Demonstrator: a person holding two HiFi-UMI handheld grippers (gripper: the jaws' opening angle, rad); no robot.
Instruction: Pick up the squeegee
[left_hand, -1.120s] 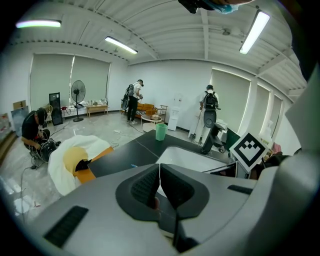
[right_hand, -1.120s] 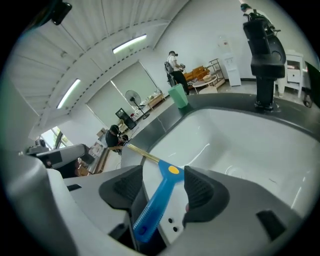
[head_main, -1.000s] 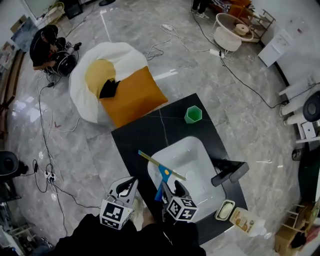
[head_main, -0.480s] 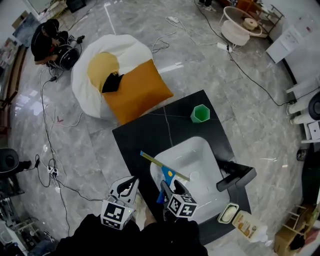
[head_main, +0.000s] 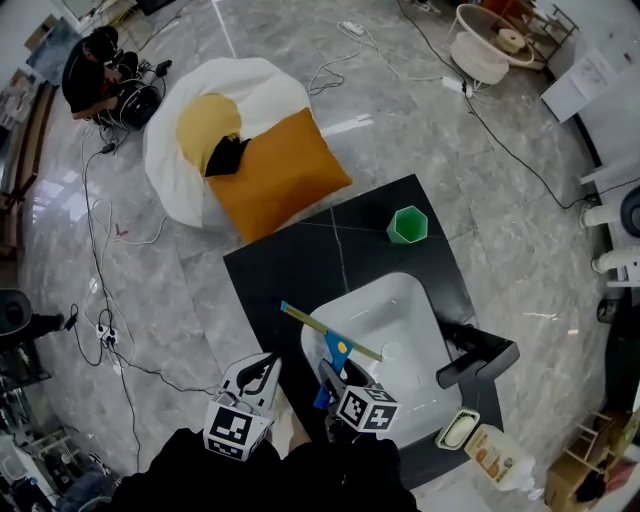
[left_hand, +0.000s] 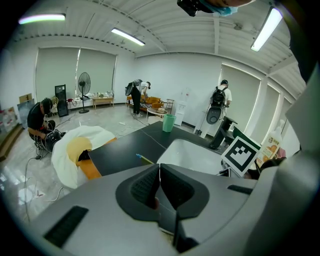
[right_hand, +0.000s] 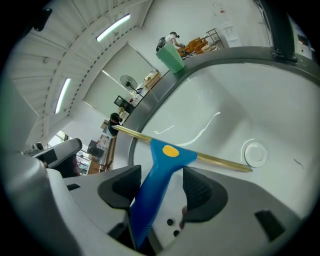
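The squeegee (head_main: 337, 350) has a blue handle, a yellow dot and a brass-coloured blade, and it lies across the left rim of the white sink (head_main: 405, 305). My right gripper (head_main: 338, 378) is open, with a jaw on each side of the handle. In the right gripper view the squeegee handle (right_hand: 159, 172) runs aslant between the pads of the right gripper (right_hand: 160, 189). It lies against the left pad, and a gap shows at the right pad. My left gripper (head_main: 262, 372) is shut and empty at the counter's near edge; the left gripper (left_hand: 159, 181) shows its pads pressed together.
The sink is set in a black counter (head_main: 290, 265), with a green cup (head_main: 407, 225) at the far corner. A black faucet (head_main: 478, 358) stands to the right, and a soap dish (head_main: 452, 428) and a bottle (head_main: 492, 448) lie near it. An orange cushion (head_main: 275, 185) and cables lie on the floor beyond.
My right gripper has crept slightly forward along the handle. The squeegee has stayed in place on the sink rim. The left gripper has hardly moved.
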